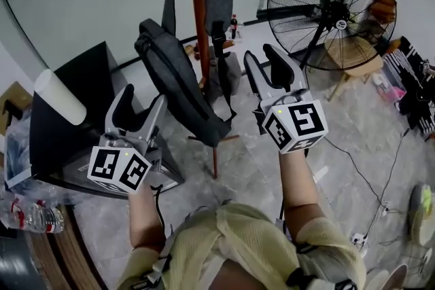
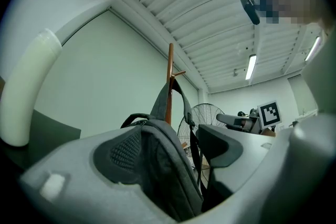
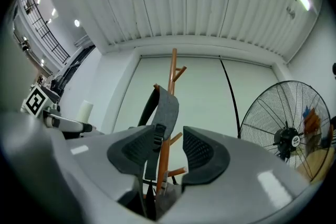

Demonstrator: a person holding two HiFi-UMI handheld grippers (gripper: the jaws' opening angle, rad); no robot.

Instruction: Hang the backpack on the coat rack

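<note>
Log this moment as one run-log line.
backpack: hanging on coat rack | left tongs: open, gripping nothing | right tongs: open, gripping nothing

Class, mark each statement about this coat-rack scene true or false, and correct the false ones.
1. The backpack hangs by a strap from the coat rack. True.
2. The right gripper grips the strap. False: its jaws stand apart, holding nothing.
3. In the head view, a fan stands right of the rack. True.
4. The left gripper is shut. False: its jaws are open.
5. The backpack is red. False: it is grey.
</note>
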